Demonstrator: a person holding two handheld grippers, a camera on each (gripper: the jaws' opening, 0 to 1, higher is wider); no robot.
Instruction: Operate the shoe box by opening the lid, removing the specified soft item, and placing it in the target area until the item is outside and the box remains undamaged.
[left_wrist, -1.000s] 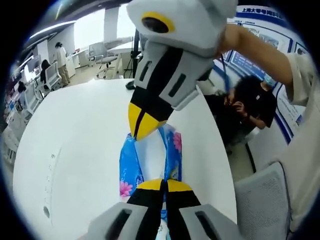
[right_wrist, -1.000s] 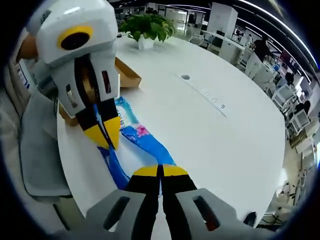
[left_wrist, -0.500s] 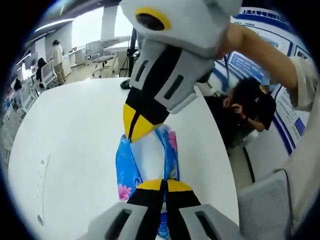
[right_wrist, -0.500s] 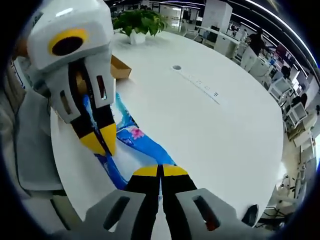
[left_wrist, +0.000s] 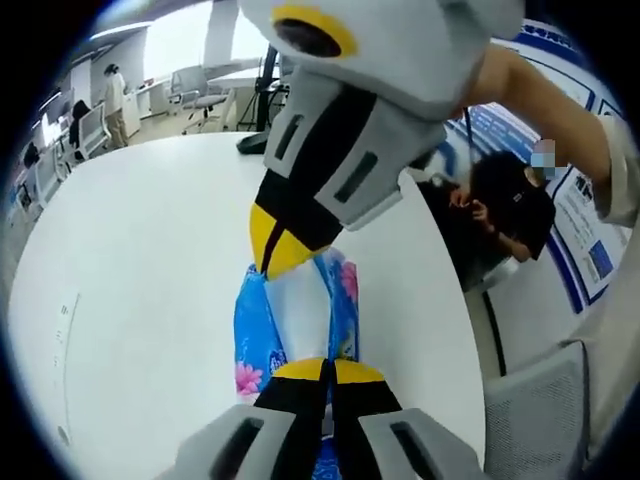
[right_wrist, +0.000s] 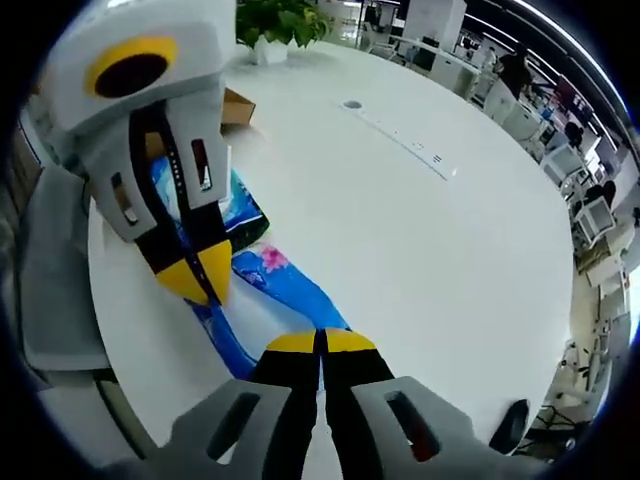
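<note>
Between both tools, the blue floral cloth (left_wrist: 295, 310) hangs stretched: left tool (left_wrist: 325, 372) clamped on one end, right tool (right_wrist: 322, 343) clamped on the other. Over the last second both have dropped closer to the white desk (right_wrist: 420, 250), the cardboard shoe box (right_wrist: 237, 104) sliding farther behind — placement looks imminent.

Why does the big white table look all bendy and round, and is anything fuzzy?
Left gripper view: the fisheye lens curves the white table, and the right gripper looms huge and a bit soft. Right gripper view: the table edge bows too; the blue flowered cloth looks sharp, and ceiling lights streak brightly.
</note>
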